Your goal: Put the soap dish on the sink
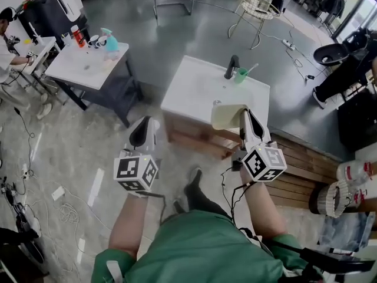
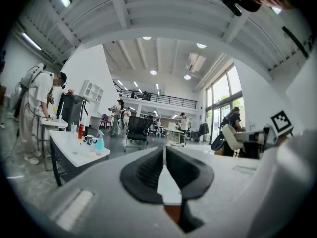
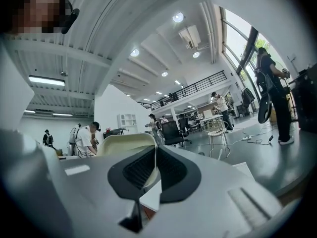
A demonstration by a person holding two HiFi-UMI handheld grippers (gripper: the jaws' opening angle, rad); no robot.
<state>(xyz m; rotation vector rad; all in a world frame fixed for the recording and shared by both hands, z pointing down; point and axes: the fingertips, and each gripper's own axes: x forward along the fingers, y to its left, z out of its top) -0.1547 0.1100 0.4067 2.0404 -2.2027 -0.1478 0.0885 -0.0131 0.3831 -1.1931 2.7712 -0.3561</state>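
Note:
A cream soap dish [image 1: 227, 117] is held in the air over the near edge of the white sink counter [image 1: 197, 90]. My right gripper [image 1: 244, 115] is shut on the dish's right rim. The right gripper view shows the dish [image 3: 126, 144] pinched between the black pads [image 3: 173, 170], with most of it sticking out to the left. At the counter's far side stand a black faucet [image 1: 232, 67] and a green cup [image 1: 241, 75]. Left of the counter's near corner, above the floor, my left gripper [image 1: 144, 127] is shut and holds nothing. In its own view the left gripper [image 2: 165, 155] has its jaws pressed together.
A second white table [image 1: 79, 68] with bottles and a blue spray bottle [image 1: 110, 41] stands at the left, with a person [image 1: 7, 46] beside it. Wooden slats [image 1: 300, 167] lie to the right of the counter. A wire chair [image 1: 257, 5] and floor cables are farther off.

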